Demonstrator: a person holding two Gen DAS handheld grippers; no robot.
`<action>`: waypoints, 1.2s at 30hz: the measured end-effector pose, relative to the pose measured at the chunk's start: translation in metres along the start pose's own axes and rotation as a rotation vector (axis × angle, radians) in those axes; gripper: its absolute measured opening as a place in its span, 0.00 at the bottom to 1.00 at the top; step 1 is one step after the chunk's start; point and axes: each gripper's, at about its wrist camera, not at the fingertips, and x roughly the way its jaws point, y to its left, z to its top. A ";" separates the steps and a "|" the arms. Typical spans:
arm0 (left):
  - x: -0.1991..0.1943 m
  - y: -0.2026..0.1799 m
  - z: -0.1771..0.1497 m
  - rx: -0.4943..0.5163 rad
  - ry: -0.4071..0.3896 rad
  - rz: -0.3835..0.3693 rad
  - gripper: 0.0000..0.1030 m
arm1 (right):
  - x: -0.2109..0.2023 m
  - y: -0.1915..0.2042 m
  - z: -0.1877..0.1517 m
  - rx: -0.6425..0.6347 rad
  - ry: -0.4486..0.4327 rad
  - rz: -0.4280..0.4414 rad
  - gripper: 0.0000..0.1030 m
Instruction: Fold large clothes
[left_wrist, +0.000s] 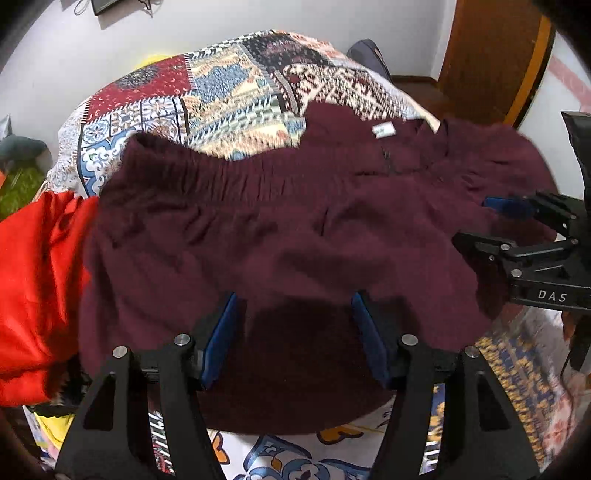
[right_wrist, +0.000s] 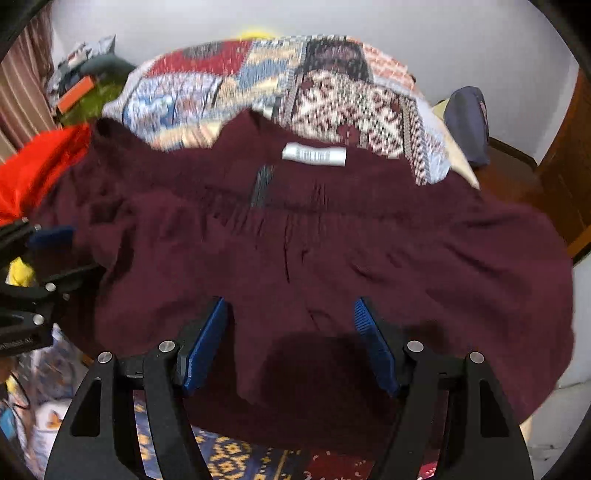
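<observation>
The large dark maroon cloth garment (right_wrist: 314, 258) lies spread on the bed with the patchwork patterned cover (left_wrist: 221, 88), and both left tongs (left_wrist: 291, 336) and right tongs (right_wrist: 291, 343) hover open (holding nothing), probably to choose edges for folding.

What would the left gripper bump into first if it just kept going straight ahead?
Most likely the maroon garment: the left gripper is open and points right at the cloth spread on the patchwork bedspread. How far off the cloth lies is hard to judge.
</observation>
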 end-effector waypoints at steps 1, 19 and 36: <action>0.003 0.000 -0.004 0.001 -0.003 -0.003 0.63 | 0.000 0.000 -0.003 -0.001 -0.002 0.000 0.71; -0.045 0.006 -0.065 -0.008 -0.056 0.042 0.69 | -0.035 -0.018 -0.048 0.085 -0.010 -0.036 0.78; -0.011 0.115 -0.112 -0.725 -0.040 -0.434 0.72 | -0.053 -0.002 -0.054 0.131 -0.074 0.019 0.78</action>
